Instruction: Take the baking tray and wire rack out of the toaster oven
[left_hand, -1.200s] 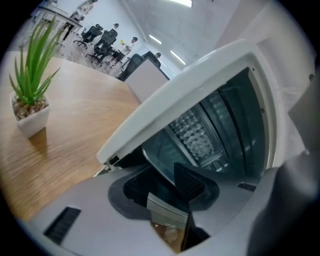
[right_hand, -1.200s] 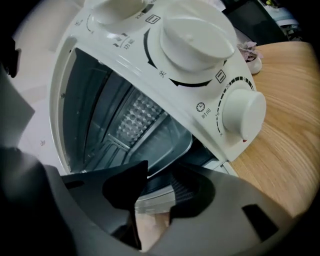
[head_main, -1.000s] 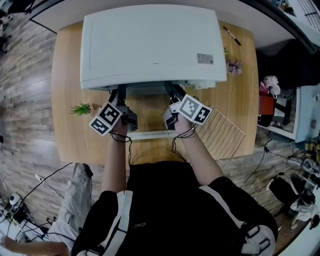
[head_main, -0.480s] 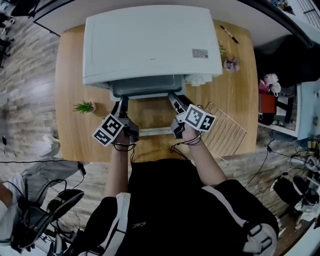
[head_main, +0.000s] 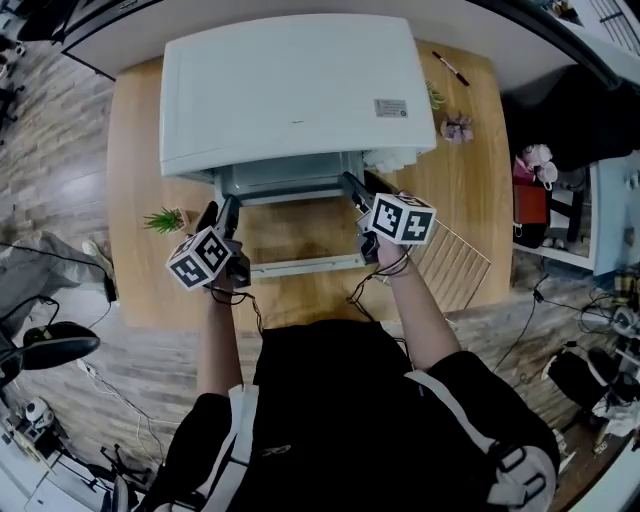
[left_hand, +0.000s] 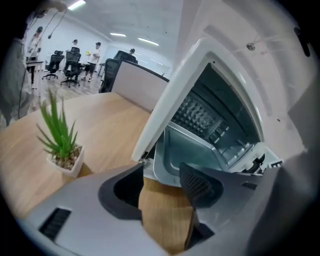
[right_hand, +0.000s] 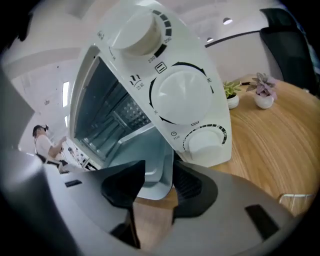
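Note:
The white toaster oven (head_main: 290, 90) stands on the wooden table with its door (head_main: 300, 265) folded down. The pale grey baking tray (head_main: 290, 185) sticks partway out of the mouth. The wire rack (head_main: 450, 265) lies on the table to the right. My left gripper (head_main: 222, 212) is at the tray's left front corner. In the left gripper view its jaws (left_hand: 162, 182) are opening, with the tray (left_hand: 185, 150) just beyond them and untouched. My right gripper (head_main: 355, 190) is at the right corner. The tray's rim (right_hand: 147, 150) lies between its spread jaws (right_hand: 159, 175), and the pads are not pressing.
A small potted plant (head_main: 163, 218) stands left of the oven, close to my left gripper. Two little pots (head_main: 455, 128) and a pen (head_main: 450, 68) sit at the oven's right. The control knobs (right_hand: 180, 95) are just beside my right gripper. Cables and office chairs surround the table.
The tray has come out of the oven mouth, where a second ago it did not show. Both grippers have drawn apart, and the left one has swung left and opened.

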